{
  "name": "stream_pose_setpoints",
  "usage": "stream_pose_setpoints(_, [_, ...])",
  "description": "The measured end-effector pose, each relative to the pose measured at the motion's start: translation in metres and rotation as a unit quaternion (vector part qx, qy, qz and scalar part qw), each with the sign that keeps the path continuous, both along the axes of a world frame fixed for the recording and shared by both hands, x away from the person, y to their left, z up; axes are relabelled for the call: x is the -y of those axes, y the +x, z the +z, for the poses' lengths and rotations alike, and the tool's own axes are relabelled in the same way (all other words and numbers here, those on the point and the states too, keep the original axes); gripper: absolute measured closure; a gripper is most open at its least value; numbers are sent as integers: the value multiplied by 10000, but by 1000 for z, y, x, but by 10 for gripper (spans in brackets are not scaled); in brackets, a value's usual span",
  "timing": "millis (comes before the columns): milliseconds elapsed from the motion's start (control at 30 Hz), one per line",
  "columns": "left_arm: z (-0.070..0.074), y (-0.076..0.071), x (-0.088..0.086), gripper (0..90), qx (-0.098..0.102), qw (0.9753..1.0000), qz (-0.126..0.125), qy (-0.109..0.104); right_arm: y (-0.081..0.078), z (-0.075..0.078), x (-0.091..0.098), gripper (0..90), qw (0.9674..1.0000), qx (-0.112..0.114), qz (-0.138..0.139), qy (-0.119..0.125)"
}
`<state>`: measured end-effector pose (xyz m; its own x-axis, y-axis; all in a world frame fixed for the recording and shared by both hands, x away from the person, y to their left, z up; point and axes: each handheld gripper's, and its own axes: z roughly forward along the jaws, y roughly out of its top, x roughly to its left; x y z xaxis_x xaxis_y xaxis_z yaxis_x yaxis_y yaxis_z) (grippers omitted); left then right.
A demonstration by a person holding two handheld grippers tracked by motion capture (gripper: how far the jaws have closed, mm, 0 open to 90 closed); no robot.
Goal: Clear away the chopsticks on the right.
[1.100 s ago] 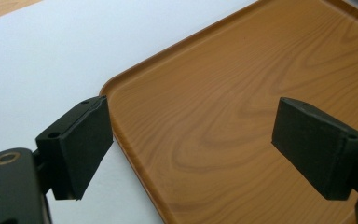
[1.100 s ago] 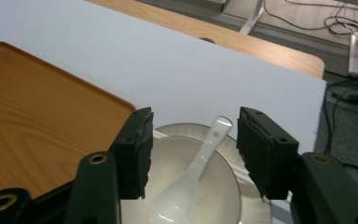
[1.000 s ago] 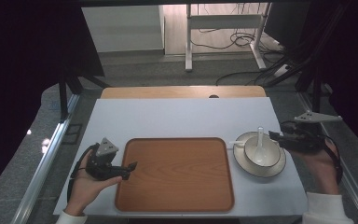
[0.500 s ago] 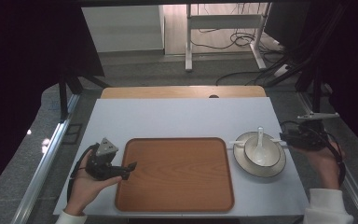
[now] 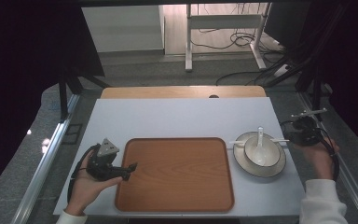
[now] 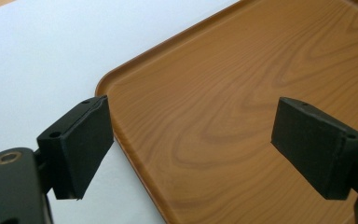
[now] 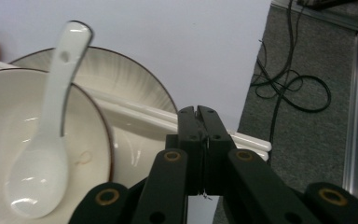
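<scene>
1. We see the white chopsticks (image 7: 135,109) lying across the plate (image 7: 121,70), resting on its rim behind the bowl (image 7: 9,112), with their ends reaching out past the plate's edge toward the right gripper (image 7: 200,109).
2. In the high view the chopsticks (image 5: 279,140) span the plate (image 5: 270,170) at the table's right side, just right of the wooden tray (image 5: 175,172).
3. We find the right gripper (image 5: 289,140) with its jaws brought together; they have just been closing. The jaw tips sit directly over the chopsticks' outer ends, but we cannot tell whether the sticks are pinched between them.
4. A white spoon (image 7: 46,140) leans in the bowl, its handle rising over the bowl's rim.
5. We hold the left gripper (image 6: 191,140) with its jaws wide apart and nothing between them, one pad over the white table (image 6: 37,56) and the other over the tray (image 6: 223,93), near the tray's corner.
6. In the high view the left gripper (image 5: 131,167) rests at the tray's left edge, well apart from the plate.
</scene>
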<state>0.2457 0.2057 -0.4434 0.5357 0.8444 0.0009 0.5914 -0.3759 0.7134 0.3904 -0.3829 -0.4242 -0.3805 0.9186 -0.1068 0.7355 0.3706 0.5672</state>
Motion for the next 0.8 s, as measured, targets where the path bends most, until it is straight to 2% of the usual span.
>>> stream_pose_setpoints(233, [-1, 1, 1, 128, -12, 10000, 16, 13, 16, -9, 1, 899, 9999, -61, -40, -123])
stream_pose_setpoints(433, [-2, 1, -1, 129, -24, 10000, 39, 20, 32, -23, -3, 899, 9992, -214, -88, -314])
stream_pose_setpoints(800, [-4, 2, 0, 131, -56, 10000, 32, 71, 41, -33, -6, 898, 9983, -350, -53, -464])
